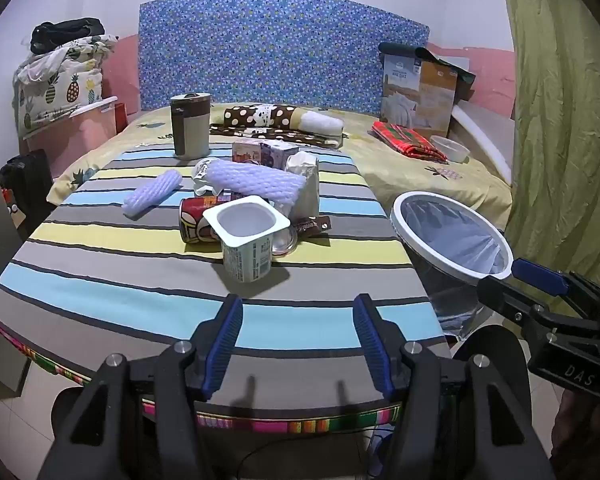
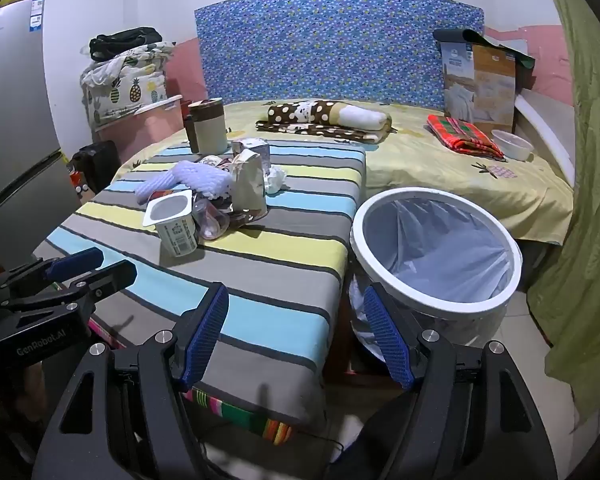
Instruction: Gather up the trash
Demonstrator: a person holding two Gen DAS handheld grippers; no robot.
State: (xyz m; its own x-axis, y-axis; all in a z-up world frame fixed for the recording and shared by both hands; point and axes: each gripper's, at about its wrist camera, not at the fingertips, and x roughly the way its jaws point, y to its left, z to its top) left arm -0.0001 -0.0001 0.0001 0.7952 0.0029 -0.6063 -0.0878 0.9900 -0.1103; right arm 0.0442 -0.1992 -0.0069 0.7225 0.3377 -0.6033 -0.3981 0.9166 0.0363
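Note:
Trash lies piled on the striped table (image 1: 100, 280) (image 2: 284, 280): a white yogurt cup (image 1: 246, 236) (image 2: 174, 222) stands nearest, with a red can (image 1: 196, 220) on its side behind it. Further back lie two white foam nets (image 1: 256, 182) (image 1: 152, 194) (image 2: 198, 178), a crumpled paper bag (image 1: 306, 184) (image 2: 250, 186), small cartons (image 1: 264, 152) and a brown wrapper (image 1: 312, 226). My left gripper (image 1: 298, 342) hovers open over the table's near edge, short of the cup. Over the table's right corner my right gripper (image 2: 296, 336) is open and empty, beside the white-rimmed bin (image 2: 436, 252) (image 1: 452, 236).
A brown-and-cream jug (image 1: 190, 124) (image 2: 208, 126) stands at the table's far end. Behind is a bed (image 2: 440, 168) with folded blankets, a white bowl (image 2: 512, 144) and a box. A green curtain (image 2: 580, 200) hangs right; a fridge (image 2: 12, 120) stands left.

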